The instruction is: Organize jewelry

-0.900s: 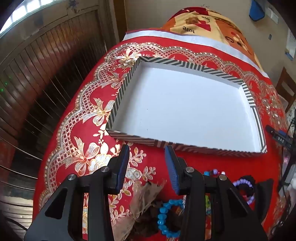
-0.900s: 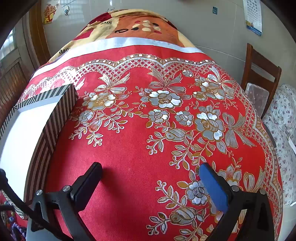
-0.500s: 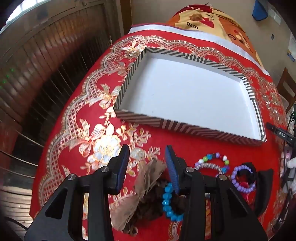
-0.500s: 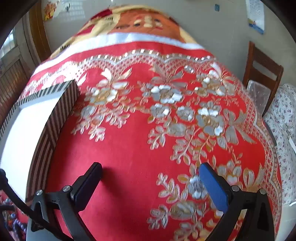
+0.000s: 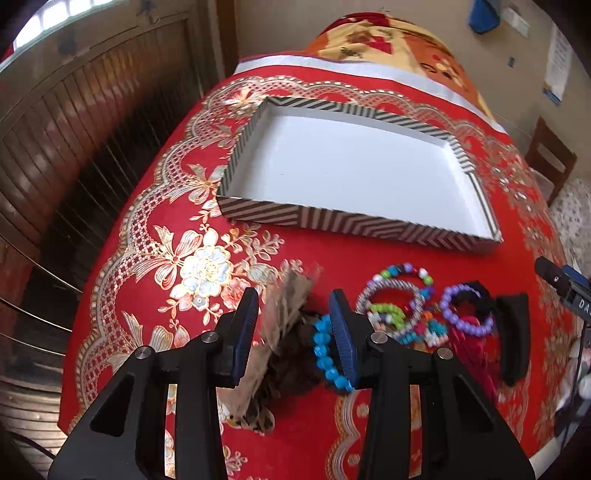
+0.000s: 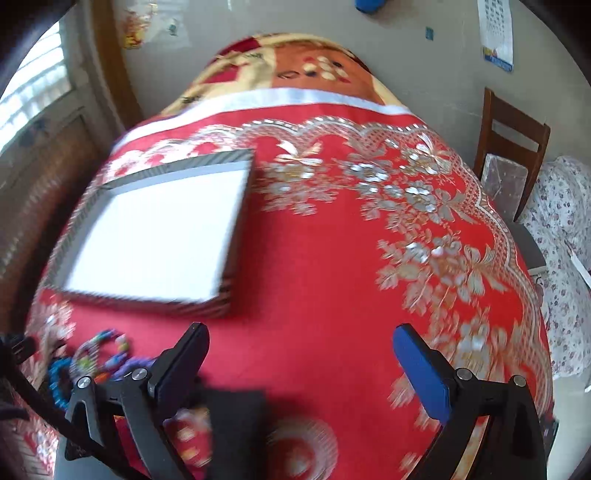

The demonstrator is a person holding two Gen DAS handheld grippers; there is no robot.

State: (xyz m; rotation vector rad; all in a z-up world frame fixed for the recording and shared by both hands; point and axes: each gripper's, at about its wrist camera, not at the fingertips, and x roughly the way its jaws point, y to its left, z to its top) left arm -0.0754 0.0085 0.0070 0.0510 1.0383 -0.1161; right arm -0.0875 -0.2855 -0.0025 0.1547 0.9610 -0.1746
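Jewelry pile (image 5: 424, 314) on red cloth (image 5: 332, 254), near striped tray (image 5: 332, 219), tray bare. Left gripper (image 5: 293, 328) jaws apart over brown bow (image 5: 284, 332), nothing held. Right gripper (image 6: 301, 369) wide apart, blurred, probably holding nothing. Blue bead bracelet (image 5: 327, 350): light, floppy, slippery; pinch 1 side of loop.

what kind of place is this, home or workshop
Most likely a room in a home: a table under a red floral tablecloth, a wooden chair by a tiled wall, and a calendar hung on it. Loose bead bracelets lie beside a striped tray.
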